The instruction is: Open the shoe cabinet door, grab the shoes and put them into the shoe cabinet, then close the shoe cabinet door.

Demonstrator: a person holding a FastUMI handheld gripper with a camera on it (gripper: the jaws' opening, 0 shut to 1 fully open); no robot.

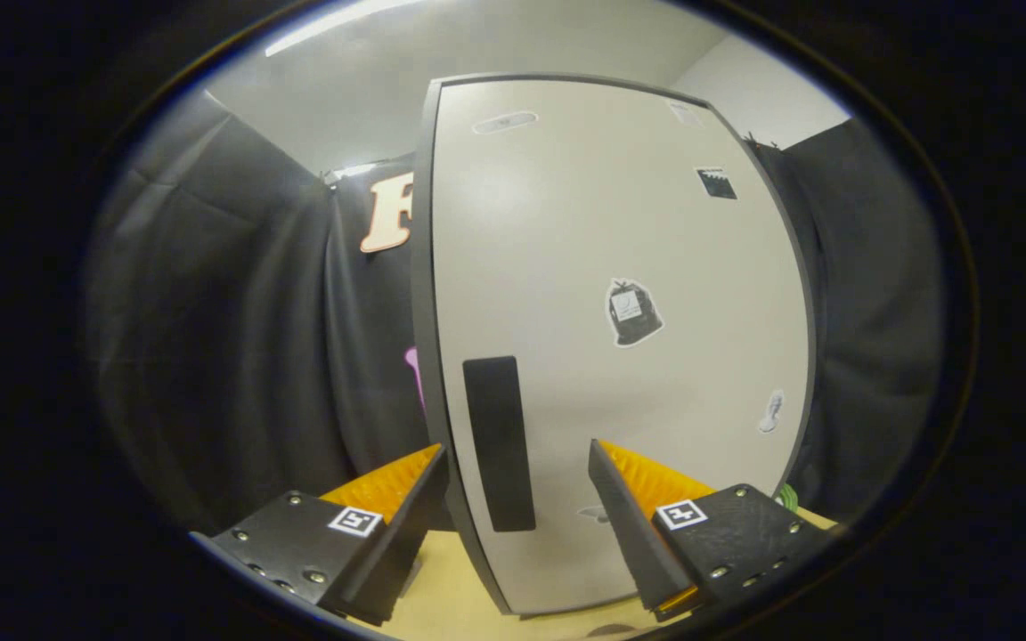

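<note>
- Hand-held gripper (517, 463) wide open, gripping nothing, fingers spread well apart and pointing at the shoe cabinet (620, 267).
- Shoe cabinet standing upright just ahead of the fingers, on a light wooden bench (442, 596), tall and pale with a dark frame along its edges.
- Shoe cabinet door (566, 374) shut, flat pale front facing the camera, closed flush within the dark frame.
- Dark vertical handle (500, 442) low on the door near its left edge, sitting in the gap between the two fingers, closer to the left finger (406, 507); not touched by either finger as far as can be told.
- Right finger (624, 516) in front of the lower middle of the door, apart from the handle.
- Left finger tip at the cabinet's left edge, overlapping the dark frame in view; contact impossible to tell.
- Several small stickers on the door: a dark bag-shaped one (633, 312) near the middle, a small dark square one (716, 182) up toward the right, a pale one (772, 411) low near the right edge, a faint oval one (504, 122) near the top.
- Black cloth wall (237, 338) hanging behind and to both sides of the cabinet.
- Something small and green (787, 497) at the cabinet's lower right corner, too little visible to identify.
</note>
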